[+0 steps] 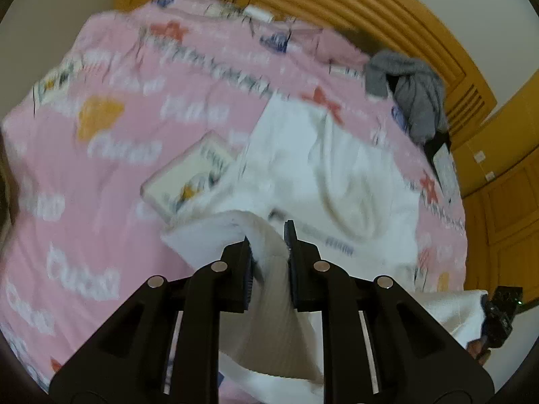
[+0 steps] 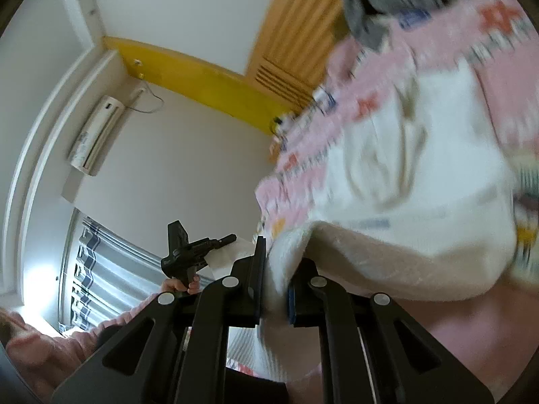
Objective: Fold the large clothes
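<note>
A: Item one, white garment point(image 1: 323, 168). Location?

B: Spread on the bed point(image 1: 101, 168), pink printed cover; near edge lifted. Left hand-held gripper point(image 1: 269, 256) clenched on one part of that edge, right hand-held gripper point(image 2: 274, 286) clenched on another.

A: Handling?

B: Judged soft, light, limp; sags between grips. Hold at hem or corners.

A: Clearances?

B: Boxed pack point(image 1: 188, 175) touches the garment's left side. Grey clothing point(image 1: 411, 87) near the far bed edge. Open room on the left.
</note>
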Motion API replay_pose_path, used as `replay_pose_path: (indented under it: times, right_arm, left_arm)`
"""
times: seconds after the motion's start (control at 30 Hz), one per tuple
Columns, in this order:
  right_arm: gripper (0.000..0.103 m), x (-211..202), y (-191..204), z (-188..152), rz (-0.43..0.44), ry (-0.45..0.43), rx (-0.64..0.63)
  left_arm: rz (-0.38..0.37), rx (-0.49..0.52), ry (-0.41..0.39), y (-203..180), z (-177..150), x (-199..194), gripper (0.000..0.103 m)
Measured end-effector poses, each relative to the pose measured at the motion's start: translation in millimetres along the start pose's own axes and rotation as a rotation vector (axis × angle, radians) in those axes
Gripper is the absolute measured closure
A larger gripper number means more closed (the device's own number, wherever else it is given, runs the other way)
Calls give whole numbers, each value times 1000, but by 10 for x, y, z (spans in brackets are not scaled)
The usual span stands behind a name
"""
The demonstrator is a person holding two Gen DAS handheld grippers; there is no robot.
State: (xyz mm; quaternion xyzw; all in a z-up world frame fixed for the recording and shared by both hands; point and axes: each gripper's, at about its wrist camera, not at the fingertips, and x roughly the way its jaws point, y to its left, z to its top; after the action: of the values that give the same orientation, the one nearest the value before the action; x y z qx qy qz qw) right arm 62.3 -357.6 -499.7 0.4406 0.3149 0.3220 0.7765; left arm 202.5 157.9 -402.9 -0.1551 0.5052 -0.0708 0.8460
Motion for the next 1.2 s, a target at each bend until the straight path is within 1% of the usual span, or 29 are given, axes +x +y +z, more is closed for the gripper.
replay_pose_path:
  times: [0.07,0.13,0.17,0.23,0.27,0.37,0.4,0.5,0.57,0.63,0.67,0.7,0.77,0.8,0.83,0.87,0.93,0.97,1.0,1.03,1.07,1.1,1.13,1.17,1.2]
  right_arm:
    - [93,-5,8,236,-7,-25,2]
    - [93,4,-38,440,-24,-43,7]
    - [93,37,-90,585,-56,-51,12]
    - [93,138,-217,825,-111,-66,23]
    - [93,174,-291,913,-127,-73,39]
    - [93,274,-559,1210,-186,-95,96]
    - [93,314,-639,1303,-232,-104,101]
    - [93,415,-855,1542,-332,-121,143]
    - [93,489,-1035,1707,-389,-153,202]
    - [93,567,-1171,1841,-427,-176,238]
    - [93,637,-1246,1920,-466,-174,250]
    - [93,688,-1305,1974,-495,-172,257]
    - [93,830,-1486,2115,-562,-172,282]
    - [93,872,-1584,2158,-578,-175,307]
    - [93,923,-1726,2209,-596,-181,340]
    - [93,986,-1872,2258,-610,-172,369]
    - [93,1107,-2083,2343,-665,-137,388]
    - [93,1173,-2199,2389,-683,-113,400]
    - [93,1236,-2324,2423,-690,-85,421]
    - [90,1281,-2433,2446,-684,-61,451]
    - [89,1300,-2515,2447,-682,-45,486]
    - [89,1300,-2604,2448,-674,-38,540]
    - [84,1296,-2634,2449,-656,-34,569]
    - [76,1297,-2668,2471,-633,-27,591]
    - [71,1295,-2667,2505,-623,-25,594]
  left_arm:
    - [-20,-2,-29,-122,266,-9,87]
    - [-31,-17,-52,-214,564,65,87]
    - [-37,-24,-56,-249,685,121,87]
    - [-73,-48,-54,-277,938,311,87]
    - [-83,-57,-50,-293,1016,394,87]
    - [-130,-71,-20,-318,1300,798,87]
    - [-149,-73,-11,-315,1401,957,87]
    - [-181,-77,10,-296,1605,1369,87]
    - [-202,-71,43,-282,1748,1685,87]
    - [-230,-66,86,-266,1910,2012,87]
    - [-240,-57,107,-278,1962,2137,87]
    - [-238,-45,128,-301,2018,2285,87]
    - [-207,-22,201,-313,2159,2652,87]
    - [-201,-26,248,-300,2215,2828,87]
    - [-192,-31,276,-274,2250,2945,87]
    - [-174,-41,310,-241,2301,3113,87]
    - [-175,-59,390,-188,2361,3370,87]
    - [-181,-69,454,-155,2392,3527,87]
    - [-180,-78,483,-126,2423,3620,87]
    - [-185,-85,510,-96,2436,3686,87]
    - [-201,-96,546,-73,2453,3739,87]
    - [-220,-111,587,-48,2470,3793,75]
    - [-249,-131,634,-12,2496,3832,63]
    - [-276,-139,657,9,2533,3843,24]
    - [-288,-126,671,22,2594,3814,6]
